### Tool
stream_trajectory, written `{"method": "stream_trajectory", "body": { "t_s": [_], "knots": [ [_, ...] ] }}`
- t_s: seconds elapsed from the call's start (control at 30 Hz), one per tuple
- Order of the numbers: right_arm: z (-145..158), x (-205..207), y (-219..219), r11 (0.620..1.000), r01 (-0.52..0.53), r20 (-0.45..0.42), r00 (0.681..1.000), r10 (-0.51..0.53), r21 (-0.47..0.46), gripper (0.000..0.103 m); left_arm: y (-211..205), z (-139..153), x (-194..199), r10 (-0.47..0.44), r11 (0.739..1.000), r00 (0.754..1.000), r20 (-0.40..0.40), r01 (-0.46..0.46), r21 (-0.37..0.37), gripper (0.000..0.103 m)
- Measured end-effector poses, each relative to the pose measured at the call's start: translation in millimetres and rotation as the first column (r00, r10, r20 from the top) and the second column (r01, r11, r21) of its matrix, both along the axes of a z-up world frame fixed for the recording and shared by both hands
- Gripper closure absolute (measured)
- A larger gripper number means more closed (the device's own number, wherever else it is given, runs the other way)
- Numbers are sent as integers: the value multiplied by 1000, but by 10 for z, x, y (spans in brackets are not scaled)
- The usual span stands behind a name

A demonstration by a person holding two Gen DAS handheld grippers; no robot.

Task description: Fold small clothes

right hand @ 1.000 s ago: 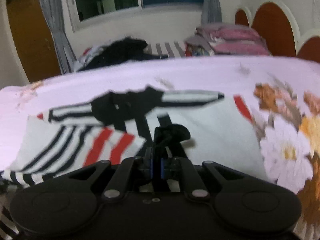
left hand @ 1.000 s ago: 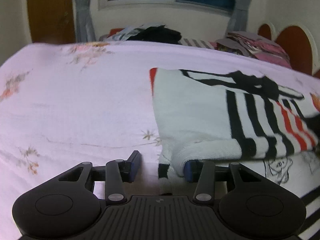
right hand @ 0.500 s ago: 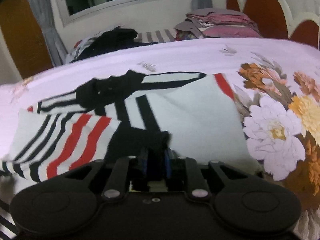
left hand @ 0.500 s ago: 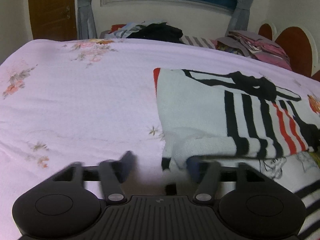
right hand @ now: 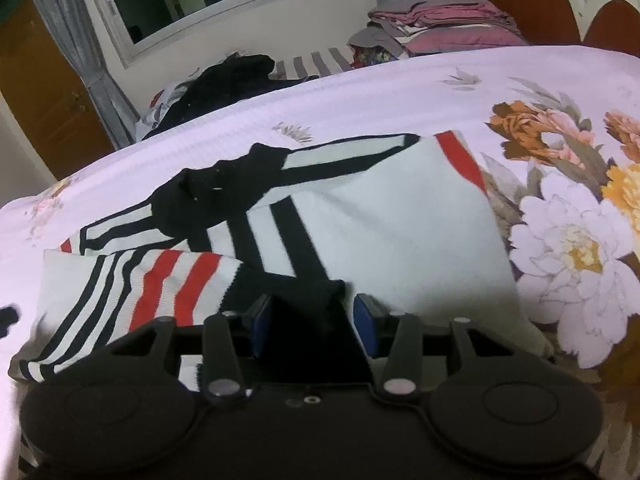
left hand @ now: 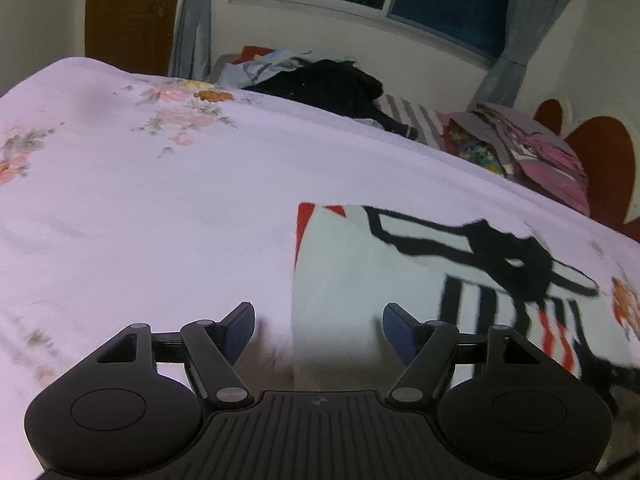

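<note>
A small white sweater point(left hand: 360, 264) with black and red stripes lies folded on the pink floral bedsheet point(left hand: 140, 220). My left gripper point(left hand: 318, 316) stands open just above the sweater's left edge, and its pads touch nothing. In the right wrist view the sweater point(right hand: 400, 232) has a striped sleeve point(right hand: 160, 288) folded across its body. My right gripper point(right hand: 312, 306) hovers at the sleeve's black cuff point(right hand: 304, 296). Its jaws are opening, with the cuff lying loose between them and the pads clear of it.
A heap of dark clothes point(left hand: 332, 84) lies at the far side of the bed. A stack of folded pink clothes point(right hand: 440, 24) sits by the red and white headboard point(left hand: 600, 160). A brown door point(left hand: 128, 12) and a curtained window stand behind.
The left gripper let go of the sweater's near edge, opened wider and drew back and up. The right gripper, earlier shut on the black cuff, has parted its jaws with the sleeve laid down.
</note>
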State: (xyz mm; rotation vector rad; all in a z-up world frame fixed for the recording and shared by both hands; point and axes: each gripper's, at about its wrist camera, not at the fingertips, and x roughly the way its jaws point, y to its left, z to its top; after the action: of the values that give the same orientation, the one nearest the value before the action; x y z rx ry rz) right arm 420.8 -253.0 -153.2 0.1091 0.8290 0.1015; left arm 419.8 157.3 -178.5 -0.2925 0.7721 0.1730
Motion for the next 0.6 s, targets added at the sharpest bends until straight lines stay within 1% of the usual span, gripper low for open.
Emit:
{"method": "stream_trajectory", "body": {
  "t_s": [0.1, 0.13, 0.2, 0.23, 0.3, 0.37, 0.4, 0.43, 0.47, 0.5, 0.53, 0.57, 0.6],
  "knots": [
    [6, 5, 45, 1000, -5, 12, 1000, 6, -15, 79, -14, -115, 274, 25, 1000, 1000, -11, -25, -2, 33],
    [14, 2, 49, 1000, -7, 19, 1000, 8, -16, 90, -6, -150, 334, 36, 999, 999, -14, -36, -7, 33],
    [46, -9, 61, 1000, -14, 46, 999, 15, -18, 92, 25, -205, 436, 52, 998, 999, -11, -52, -17, 35],
    [72, -20, 79, 999, -21, 65, 998, 23, -29, 93, 49, -238, 480, 65, 998, 998, -10, -65, -21, 43],
    [145, -60, 128, 996, -33, 129, 991, 44, -86, 94, 93, -300, 531, 94, 995, 996, -10, -94, -29, 45],
    [160, -59, 142, 987, -19, 168, 985, 45, -157, 96, 125, -355, 546, 122, 992, 993, -6, -122, -22, 46],
    [121, -22, 128, 984, -10, 154, 987, 38, -179, 97, 124, -376, 554, 123, 992, 992, -2, -123, -12, 46],
    [59, 32, 96, 983, -3, 119, 993, 26, -184, 100, 111, -389, 564, 117, 993, 993, 2, -117, 3, 45],
    [-23, 78, 48, 985, 1, 73, 997, 12, -172, 100, 96, -393, 576, 108, 994, 994, 2, -108, 18, 45],
    [-56, 89, 24, 987, -7, 53, 998, 16, -163, 99, 85, -385, 585, 102, 994, 995, -1, -102, 26, 45],
    [-43, 72, 10, 987, -7, 62, 998, 17, -161, 98, 104, -363, 578, 104, 994, 995, -4, -104, 22, 45],
    [-1, 47, -8, 988, 6, 77, 997, 6, -152, 87, 117, -325, 553, 110, 994, 994, -6, -110, 21, 45],
    [63, 13, -39, 990, 27, 104, 994, -13, -137, 82, 105, -274, 513, 111, 993, 994, 2, -111, 28, 45]
  ]
}}
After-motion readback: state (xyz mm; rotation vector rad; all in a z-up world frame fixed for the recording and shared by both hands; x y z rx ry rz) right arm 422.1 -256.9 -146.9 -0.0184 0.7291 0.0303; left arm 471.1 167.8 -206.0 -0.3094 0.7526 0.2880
